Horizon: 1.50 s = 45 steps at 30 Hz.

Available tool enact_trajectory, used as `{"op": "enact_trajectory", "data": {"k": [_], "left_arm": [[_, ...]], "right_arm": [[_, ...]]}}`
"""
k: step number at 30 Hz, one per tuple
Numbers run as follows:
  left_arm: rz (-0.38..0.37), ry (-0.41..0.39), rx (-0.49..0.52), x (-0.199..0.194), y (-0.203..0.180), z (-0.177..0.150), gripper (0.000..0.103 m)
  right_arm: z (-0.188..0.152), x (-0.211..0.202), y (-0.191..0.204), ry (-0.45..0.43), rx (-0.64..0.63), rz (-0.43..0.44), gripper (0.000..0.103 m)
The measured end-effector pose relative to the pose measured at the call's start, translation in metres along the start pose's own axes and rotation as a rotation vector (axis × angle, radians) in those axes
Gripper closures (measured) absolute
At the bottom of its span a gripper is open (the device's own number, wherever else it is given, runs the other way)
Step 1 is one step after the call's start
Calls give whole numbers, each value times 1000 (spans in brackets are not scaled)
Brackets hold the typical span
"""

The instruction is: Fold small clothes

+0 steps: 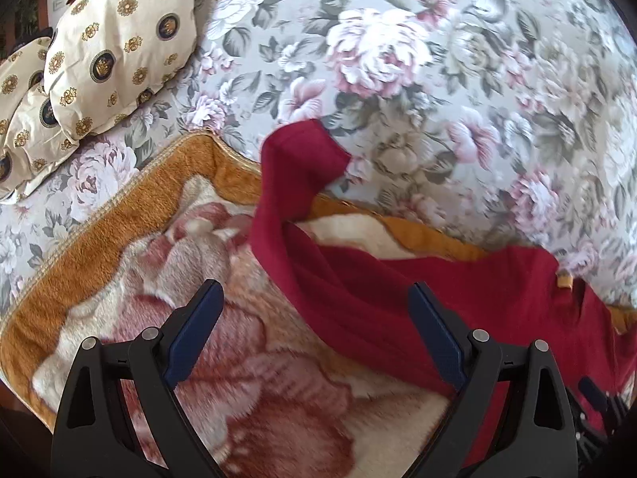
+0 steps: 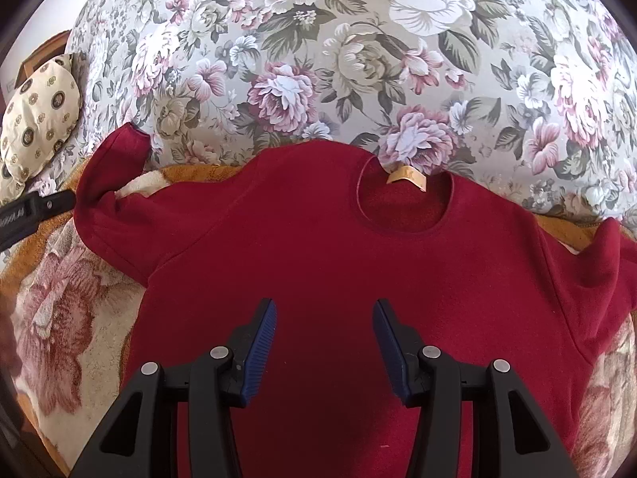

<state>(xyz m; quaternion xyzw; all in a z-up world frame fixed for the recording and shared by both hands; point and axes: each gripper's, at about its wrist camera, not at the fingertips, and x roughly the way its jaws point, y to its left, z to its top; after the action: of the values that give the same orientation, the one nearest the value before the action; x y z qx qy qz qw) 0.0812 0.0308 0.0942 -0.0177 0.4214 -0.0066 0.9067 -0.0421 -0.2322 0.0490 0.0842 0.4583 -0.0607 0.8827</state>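
We see a dark red sweater [image 2: 318, 247] spread front-up on a plush blanket [image 2: 59, 318] with a tan border and big rose pattern, which lies over a floral bedspread [image 2: 318, 59]. Its round neckline points away from us, a tan label [image 2: 410, 177] showing inside the collar. Our right claw [image 2: 324, 342] hovers over the sweater's chest, blue-padded fingers spread, nothing between them. The left sleeve [image 1: 294, 171] bends upward, its cuff reaching past the blanket edge onto the bedspread. Our left claw [image 1: 314, 334] stands wide apart too, empty, above the blanket just beside that sleeve; its right finger [image 1: 434, 330] overlaps red cloth in view, contact unclear. Two cream pillows [image 1: 115, 44] with gold medallions sit far left on the bed. Left wrist view is slightly blurred.
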Motion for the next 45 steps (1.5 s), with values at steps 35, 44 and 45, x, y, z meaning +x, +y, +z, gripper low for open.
{"op": "enact_trajectory", "data": {"k": [35, 44, 45], "left_arm": [[-457, 1, 150, -49, -74, 52, 96], [-157, 0, -101, -24, 25, -16, 35], [-152, 14, -133, -15, 35, -20, 35]], "right_arm": [[-6, -52, -77, -56, 170, 117, 54], [53, 8, 14, 48, 119, 451, 50], [62, 18, 30, 61, 102, 477, 49]]}}
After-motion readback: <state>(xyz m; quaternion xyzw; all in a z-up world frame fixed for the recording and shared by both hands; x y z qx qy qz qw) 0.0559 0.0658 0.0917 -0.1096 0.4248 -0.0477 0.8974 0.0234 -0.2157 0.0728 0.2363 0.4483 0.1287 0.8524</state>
